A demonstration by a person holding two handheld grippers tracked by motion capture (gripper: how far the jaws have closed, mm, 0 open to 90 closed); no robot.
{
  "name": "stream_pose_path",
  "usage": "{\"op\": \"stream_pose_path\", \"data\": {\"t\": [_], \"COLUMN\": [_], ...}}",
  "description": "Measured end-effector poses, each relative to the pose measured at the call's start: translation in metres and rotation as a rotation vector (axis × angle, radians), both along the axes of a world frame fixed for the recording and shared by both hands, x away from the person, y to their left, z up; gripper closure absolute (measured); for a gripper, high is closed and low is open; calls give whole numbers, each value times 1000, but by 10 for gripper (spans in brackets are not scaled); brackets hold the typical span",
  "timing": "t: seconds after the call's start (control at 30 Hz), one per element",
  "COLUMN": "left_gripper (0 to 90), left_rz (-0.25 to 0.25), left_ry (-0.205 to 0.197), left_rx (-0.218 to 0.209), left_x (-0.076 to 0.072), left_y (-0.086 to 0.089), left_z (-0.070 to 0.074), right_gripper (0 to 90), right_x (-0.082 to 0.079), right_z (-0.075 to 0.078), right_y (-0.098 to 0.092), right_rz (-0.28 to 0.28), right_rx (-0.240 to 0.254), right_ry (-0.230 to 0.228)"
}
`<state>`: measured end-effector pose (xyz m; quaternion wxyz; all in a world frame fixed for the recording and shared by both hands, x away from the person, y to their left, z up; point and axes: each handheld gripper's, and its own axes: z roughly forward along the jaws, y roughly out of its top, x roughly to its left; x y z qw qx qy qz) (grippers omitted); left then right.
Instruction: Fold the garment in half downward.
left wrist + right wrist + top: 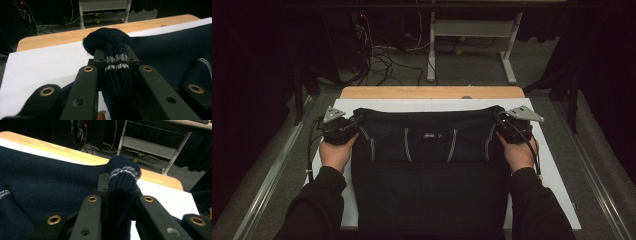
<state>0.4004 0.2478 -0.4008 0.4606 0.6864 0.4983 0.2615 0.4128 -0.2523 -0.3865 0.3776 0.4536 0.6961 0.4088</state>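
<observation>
A dark navy knit sweater (429, 165) with thin pale stripes lies on the white board (557, 175), its upper part folded over toward me. My left gripper (354, 121) is shut on the fold's left corner, and my right gripper (498, 119) is shut on the right corner. In the left gripper view a bunched striped hem (115, 63) is pinched between the jaws of my left gripper (115, 56). In the right gripper view the same striped knit (122, 177) bulges out from my right gripper (120, 186). Both corners sit a little above the board.
The white board (37, 67) rests on a wooden table (432, 92) whose far edge shows beyond it. Behind stand a white metal frame (472, 30) and tangled cables (382, 60) on the floor. A person's hands and dark sleeves (319, 205) hold the grippers.
</observation>
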Motion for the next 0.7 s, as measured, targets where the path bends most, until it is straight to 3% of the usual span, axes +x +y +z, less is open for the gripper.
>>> {"op": "stream_pose_path", "data": {"t": [0.13, 0.3, 0.4, 0.53, 0.7], "left_gripper": [745, 742, 739, 718, 717], "left_rz": [1, 0, 9, 37, 56], "left_ry": [8, 44, 87, 139, 166], "left_rx": [0, 30, 7, 27, 26], "left_x": [4, 14, 22, 31, 38], "left_y": [0, -3, -2, -6, -10], "left_z": [-3, -17, -28, -42, -48], "right_gripper": [797, 796, 791, 785, 775], "right_x": [2, 10, 16, 25, 34], "right_z": [3, -9, -21, -32, -43], "right_y": [1, 3, 5, 7, 8], "right_rz": [-2, -1, -6, -15, -27], "right_rx": [13, 2, -7, -15, -31], "right_ry": [-16, 19, 51, 78, 118]}}
